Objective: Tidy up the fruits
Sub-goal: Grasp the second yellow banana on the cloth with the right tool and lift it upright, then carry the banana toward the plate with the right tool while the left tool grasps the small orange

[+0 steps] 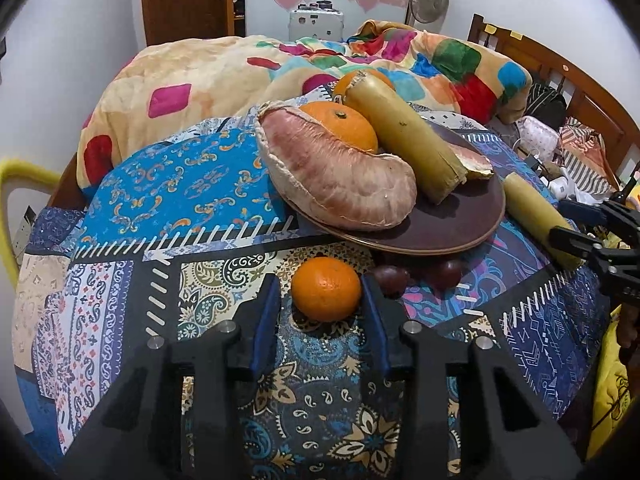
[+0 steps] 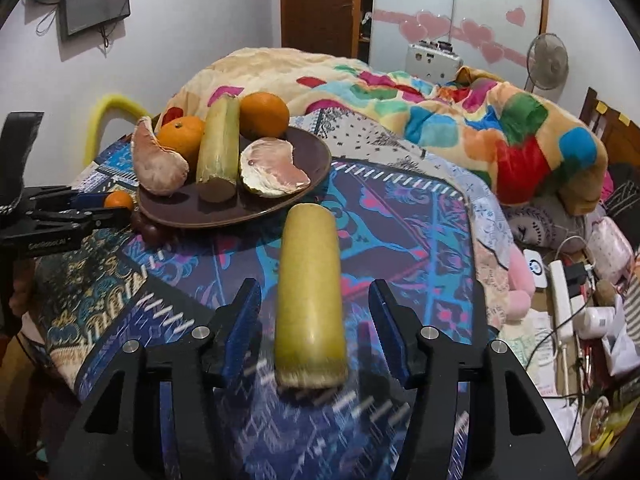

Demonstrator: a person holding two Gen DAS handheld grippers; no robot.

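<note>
The bed [image 1: 192, 184] carries a patterned patchwork cover, with a bright blanket [image 2: 460, 120] heaped at its far side. On the cover stands a brown plate [image 1: 452, 216] holding two pomelo pieces, two oranges and one cane stick [image 1: 404, 136]. The large pomelo piece [image 1: 340, 176] overhangs the plate's near rim. A second cane stick [image 2: 310, 300] lies on the cover beside the plate, between the fingers of the right claw [image 2: 314, 316]; the jaws stand spread, with gaps on both sides. A loose orange [image 1: 326, 288] sits on the cover in front of the plate, within the left claw [image 1: 320, 300]. Whether its pads press the fruit cannot be told. Two dark round fruits [image 1: 392, 280] lie under the plate's near edge.
</note>
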